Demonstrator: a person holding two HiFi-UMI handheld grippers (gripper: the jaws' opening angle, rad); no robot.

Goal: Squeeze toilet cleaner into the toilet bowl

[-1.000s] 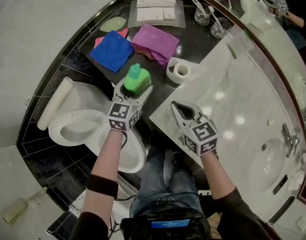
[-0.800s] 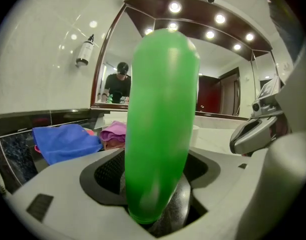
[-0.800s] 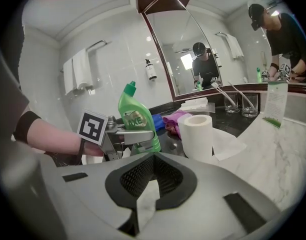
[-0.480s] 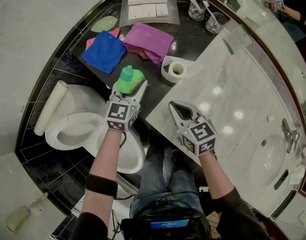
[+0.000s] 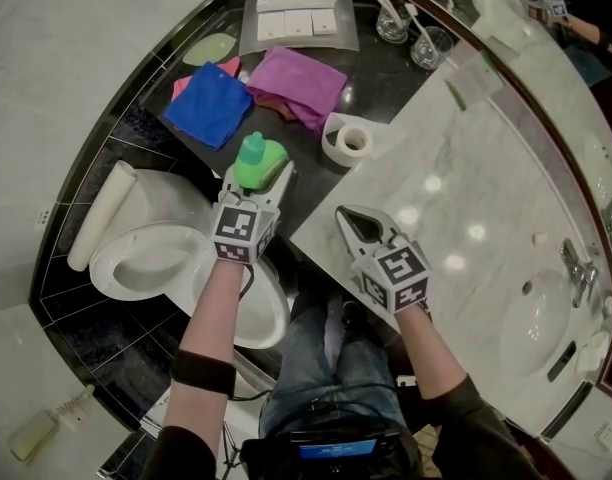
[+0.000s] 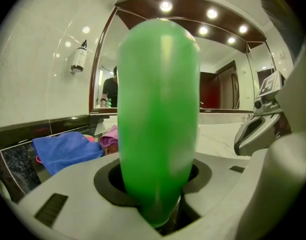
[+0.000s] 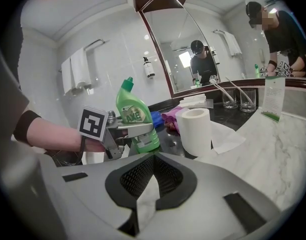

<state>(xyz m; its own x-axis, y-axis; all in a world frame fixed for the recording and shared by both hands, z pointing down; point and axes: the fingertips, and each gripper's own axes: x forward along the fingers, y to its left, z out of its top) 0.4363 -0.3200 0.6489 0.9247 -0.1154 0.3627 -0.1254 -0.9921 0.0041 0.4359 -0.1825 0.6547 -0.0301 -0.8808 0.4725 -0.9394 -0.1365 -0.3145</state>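
A green toilet cleaner bottle (image 5: pixel 258 161) stands upright on the dark counter beside the toilet. My left gripper (image 5: pixel 256 176) has just been closing its jaws, and they now press on both sides of the bottle's body (image 6: pixel 158 114). The right gripper view shows this grip around the labelled bottle (image 7: pixel 135 115). Below and left of the bottle is the white toilet bowl (image 5: pixel 151 263), with its seat down. My right gripper (image 5: pixel 348 215) is shut and empty, hovering over the corner of the marble counter (image 5: pixel 466 198).
A toilet paper roll (image 5: pixel 348 140) stands right of the bottle. A blue cloth (image 5: pixel 208 105) and a purple cloth (image 5: pixel 296 80) lie behind it, with glasses (image 5: pixel 396 23) farther back. A sink (image 5: pixel 546 328) is set in the marble at the right.
The left gripper's jaws have closed in from wide apart onto the green bottle. The right gripper has stayed where it was, still shut.
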